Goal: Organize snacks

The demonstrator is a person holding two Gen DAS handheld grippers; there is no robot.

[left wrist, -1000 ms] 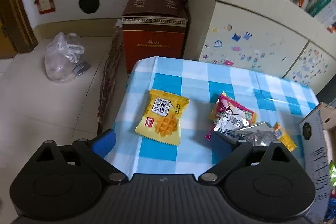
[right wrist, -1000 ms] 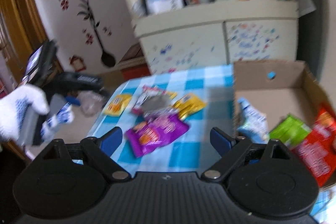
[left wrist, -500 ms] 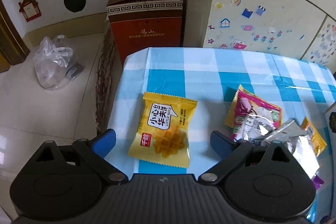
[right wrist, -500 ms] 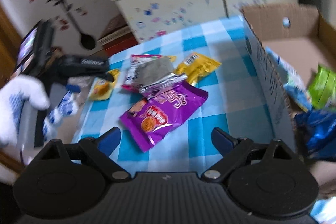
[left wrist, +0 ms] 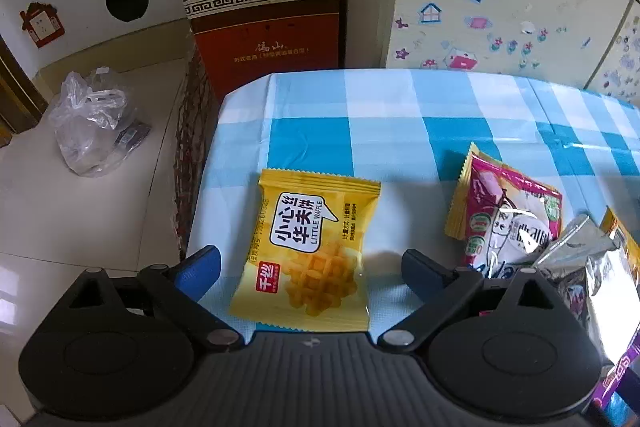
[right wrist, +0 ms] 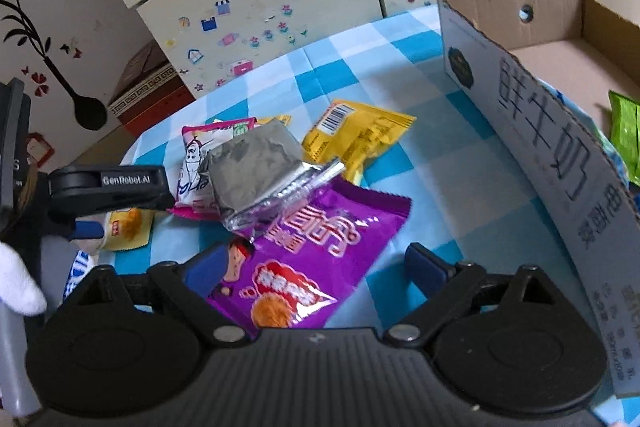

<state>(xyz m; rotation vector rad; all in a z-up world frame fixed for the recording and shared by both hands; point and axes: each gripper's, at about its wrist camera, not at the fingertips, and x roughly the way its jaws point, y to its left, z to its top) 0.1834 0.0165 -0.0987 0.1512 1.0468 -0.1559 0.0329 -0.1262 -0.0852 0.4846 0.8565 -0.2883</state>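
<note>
Snacks scattered on blue-checked tablecloth (left wrist: pixel 384 131): yellow waffle packet (left wrist: pixel 308 255) flat near the left edge, between the wide-spread fingers of left gripper (left wrist: pixel 310 261), untouched. Purple packet (right wrist: pixel 308 251) flat between the opening jaws of right gripper (right wrist: pixel 316 263), not pressed; silver packet (right wrist: pixel 256 171) overlapping pink packet (right wrist: pixel 200 163) beyond; cardboard box (right wrist: pixel 532 131) at right holding more.

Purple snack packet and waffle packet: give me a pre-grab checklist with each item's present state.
1. Right claw open, jaws opening wider: ok.
2. Purple snack packet lies between its fingers, ungripped: ok.
3. Silver packet overlaps the purple packet's top edge, may drag along: not ok.
4. Left claw open around the yellow waffle packet: ok.
5. Waffle packet lies flat, apart from the pink packet: ok.
6. Cardboard box has room for more: cannot tell.
</note>
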